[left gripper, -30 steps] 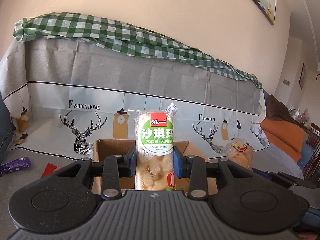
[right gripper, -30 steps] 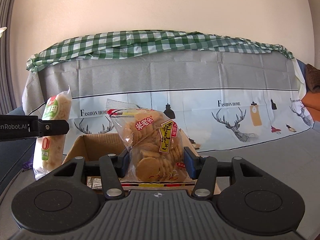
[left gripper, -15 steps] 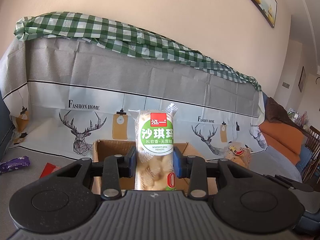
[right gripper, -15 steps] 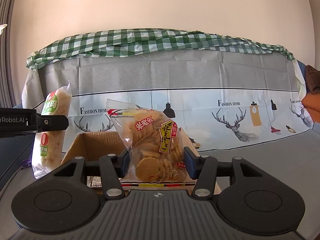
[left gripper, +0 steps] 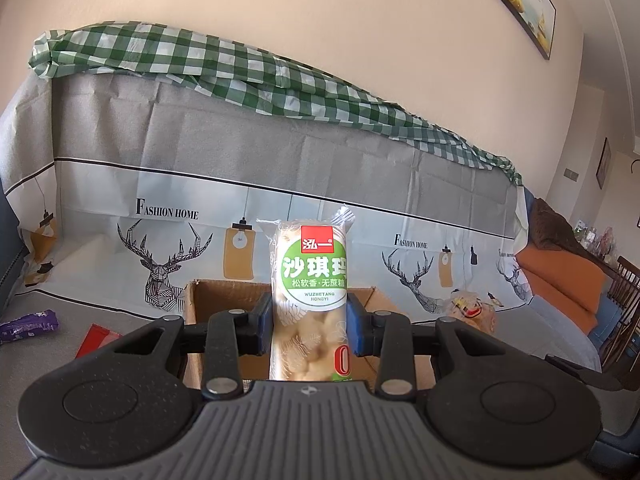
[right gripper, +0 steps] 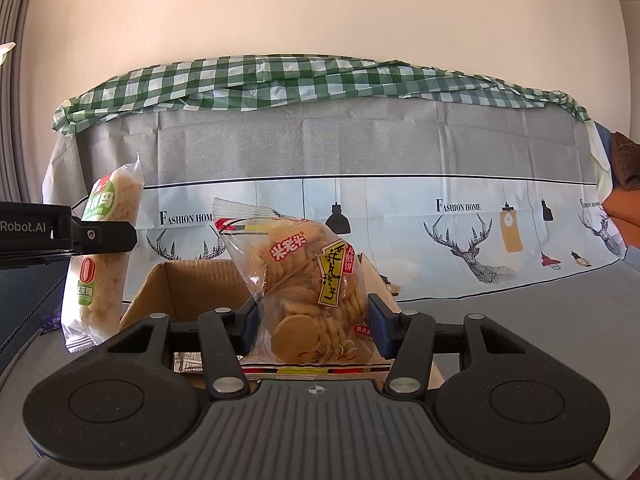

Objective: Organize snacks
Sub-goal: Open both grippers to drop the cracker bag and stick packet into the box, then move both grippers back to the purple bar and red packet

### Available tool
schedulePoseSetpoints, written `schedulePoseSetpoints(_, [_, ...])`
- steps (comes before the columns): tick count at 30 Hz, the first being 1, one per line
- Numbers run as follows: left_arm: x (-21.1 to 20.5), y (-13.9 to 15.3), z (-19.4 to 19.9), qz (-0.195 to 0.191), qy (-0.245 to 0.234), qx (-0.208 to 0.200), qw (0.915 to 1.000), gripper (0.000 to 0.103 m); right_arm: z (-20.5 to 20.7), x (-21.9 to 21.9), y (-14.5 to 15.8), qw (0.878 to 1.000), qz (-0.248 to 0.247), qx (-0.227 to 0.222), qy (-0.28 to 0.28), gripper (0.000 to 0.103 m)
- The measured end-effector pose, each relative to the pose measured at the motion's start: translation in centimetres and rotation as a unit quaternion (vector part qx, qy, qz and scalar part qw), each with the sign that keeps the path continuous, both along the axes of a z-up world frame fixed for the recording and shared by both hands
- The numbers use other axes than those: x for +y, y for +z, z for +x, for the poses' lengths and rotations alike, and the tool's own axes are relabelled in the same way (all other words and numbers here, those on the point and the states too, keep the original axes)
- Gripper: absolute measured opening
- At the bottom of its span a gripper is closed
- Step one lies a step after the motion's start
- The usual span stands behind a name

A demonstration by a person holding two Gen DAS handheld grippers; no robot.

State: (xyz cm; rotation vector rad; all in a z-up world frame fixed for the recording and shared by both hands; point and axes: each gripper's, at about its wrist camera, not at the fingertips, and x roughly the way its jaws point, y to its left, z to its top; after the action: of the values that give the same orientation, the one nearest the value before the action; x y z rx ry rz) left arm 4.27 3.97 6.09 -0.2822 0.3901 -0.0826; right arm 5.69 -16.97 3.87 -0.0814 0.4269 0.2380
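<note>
Snacks: two packs were up in the air, one per gripper, over one open box (right gripper: 192, 292). The left gripper (left gripper: 308, 326) clamped the upright sachima pack (left gripper: 310, 300), the right gripper (right gripper: 314, 324) squeezed the cracker bag (right gripper: 304, 292). Two more wrappers, purple (left gripper: 28, 325) and red (left gripper: 98, 338), lay left of the box.

Two-finger tools: 2, the left tool (left gripper: 308, 330) and the right tool (right gripper: 312, 330)
Tall clear sachima packs with a green round label: 1 (left gripper: 310, 300), seen also from the right wrist (right gripper: 102, 256)
Clear bags of round golden rice crackers with a yellow label: 1 (right gripper: 308, 292)
Open brown cardboard boxes: 1 (right gripper: 188, 288), also in the left view (left gripper: 224, 296)
Purple snack wrappers: 1 (left gripper: 28, 325)
Flat red packets: 1 (left gripper: 98, 338)
Green-and-white checked cloths: 1 (right gripper: 320, 80)
Grey printed covers with deer drawings: 1 (right gripper: 400, 152)
Framed pictures on the wall: 2 in the left view, one large (left gripper: 516, 4), one small (left gripper: 603, 162)
</note>
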Motion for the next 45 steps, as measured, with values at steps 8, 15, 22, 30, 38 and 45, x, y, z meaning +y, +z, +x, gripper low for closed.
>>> schedulePoseSetpoints(8, [0.0, 0.1, 0.0, -0.003, -0.001, -0.002, 1.0, 0.04, 0.0, 0.1, 0.0, 1.0, -0.002, 0.0, 0.002, 0.055])
schedulePoseSetpoints(15, [-0.2, 0.4, -0.2, 0.006, 0.008, -0.013, 0.9999, 0.085, -0.1, 1.0, -0.1, 1.0, -0.028, -0.006, 0.001, 0.102])
schedulePoseSetpoints(22, [0.8, 0.2, -0.1, -0.005, 0.051, -0.02, 0.9985, 0.092, 0.3, 1.4, -0.2, 0.999, -0.035, 0.009, -0.004, 0.102])
schedulePoseSetpoints(30, [3.7, -0.1, 0.2, -0.008, 0.105, 0.0, 0.9945, 0.092, -0.1, 3.2, -0.3, 0.998, -0.064, -0.014, -0.009, 0.102])
schedulePoseSetpoints(38, [6.7, -1.3, 0.8, -0.024, 0.083, 0.068, 0.9939, 0.094, -0.1, 4.9, -0.7, 0.997, -0.078, 0.008, 0.02, 0.102])
schedulePoseSetpoints(45, [9.2, -2.2, 1.0, -0.017, 0.097, 0.122, 0.9876, 0.103, -0.6, 6.1, -0.5, 0.996, -0.055, 0.022, 0.064, 0.102])
